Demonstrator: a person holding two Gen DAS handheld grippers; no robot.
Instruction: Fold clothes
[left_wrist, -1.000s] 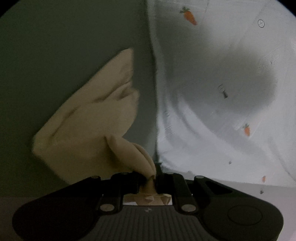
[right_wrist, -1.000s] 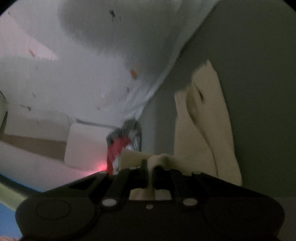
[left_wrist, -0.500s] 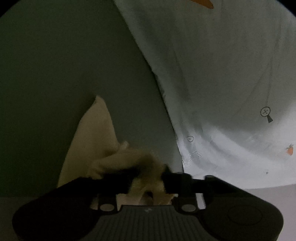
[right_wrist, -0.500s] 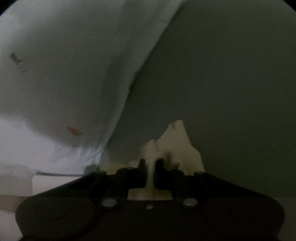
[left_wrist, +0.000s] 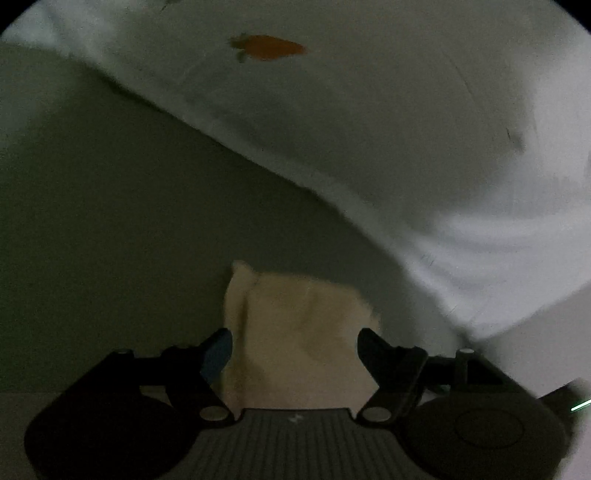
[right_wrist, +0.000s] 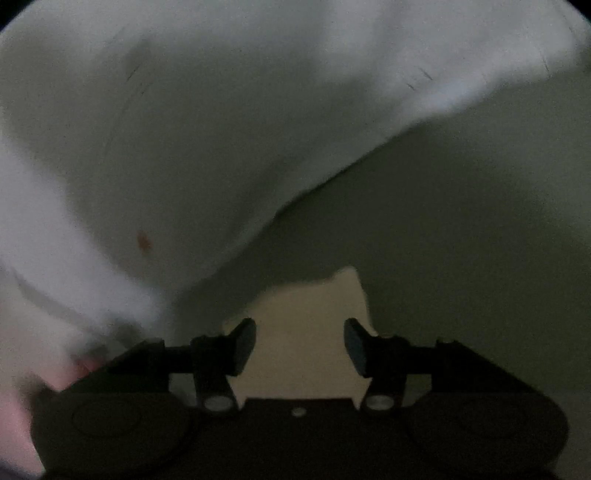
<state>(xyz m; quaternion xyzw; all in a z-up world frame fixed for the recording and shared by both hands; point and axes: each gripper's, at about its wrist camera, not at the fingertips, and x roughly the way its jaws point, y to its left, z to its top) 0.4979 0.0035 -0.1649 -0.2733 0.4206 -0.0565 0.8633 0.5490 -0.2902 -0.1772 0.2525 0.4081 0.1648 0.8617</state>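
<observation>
A cream cloth lies folded on a dull grey-green surface. In the left wrist view it sits flat between and below the spread fingers of my left gripper, whose jaws are opening with no pad on the fabric. The same cream cloth shows in the right wrist view under my right gripper. Its jaws are opening too, and the pads stand clear of the cloth. Most of the cloth is hidden behind the gripper bodies.
A white sheet printed with small orange carrots covers the area beyond the cloth; this white sheet fills the upper left of the right wrist view. A pinkish blur sits at the lower left edge there.
Both grippers were shut on pinched folds of the cream cloth; now both have let go and stand spread. The cloth has dropped flat, and both views have swung toward the white sheet.
</observation>
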